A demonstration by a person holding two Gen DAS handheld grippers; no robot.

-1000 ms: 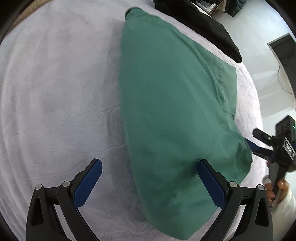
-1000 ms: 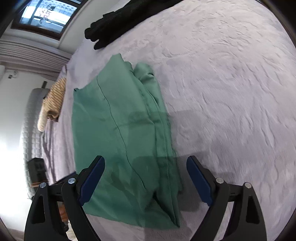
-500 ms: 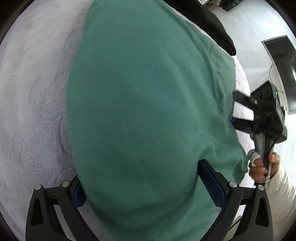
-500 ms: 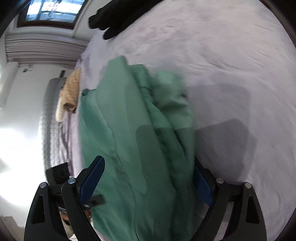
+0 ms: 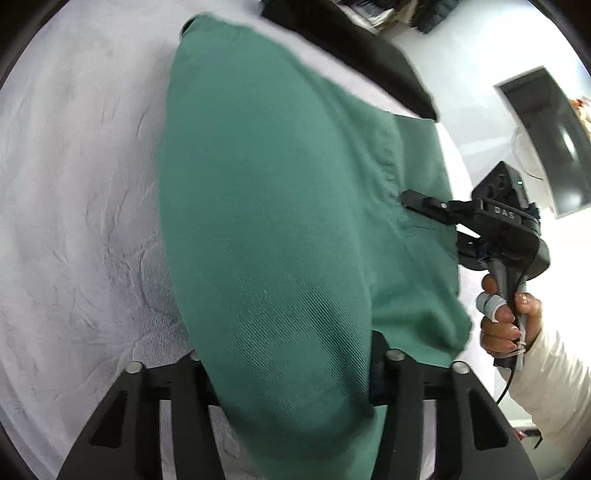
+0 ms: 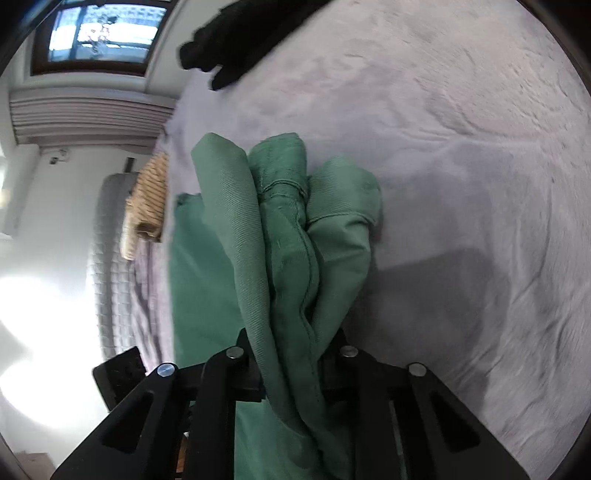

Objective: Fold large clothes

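1. Two grippers, one green garment point(image 5: 266, 206). It's lying on the bed point(image 5: 74, 184), on the pale lilac textured cover, and both near corners are pinched and bunched up off it.

2. Left gripper point(image 5: 288, 354) is clamped on the garment. The cloth drapes right over the fingers, so you mostly see twill weave filling the left wrist view, with the black gripper frame poking out below it.

3. Right gripper point(image 6: 291, 343) is also clamped on the garment point(image 6: 288, 236). From its own camera a thick wad of several folded layers, seams and hems showing, squeezes up between the closed fingers. In the left wrist view the same gripper point(image 5: 417, 201) comes in from the garment's right edge, held by the person's hand point(image 5: 506, 314) in a white sleeve.

4. Black clothing point(image 5: 354, 51) sits on the bed just past the garment's far end; it also shows in the right wrist view point(image 6: 236, 44).

5. Off the garment's left side in the right wrist view there's a tan striped item point(image 6: 147, 199) at the bed's edge, near a grey quilted surface point(image 6: 107, 258).

6. Window point(image 6: 99, 33) is well beyond the garment, in the far wall.
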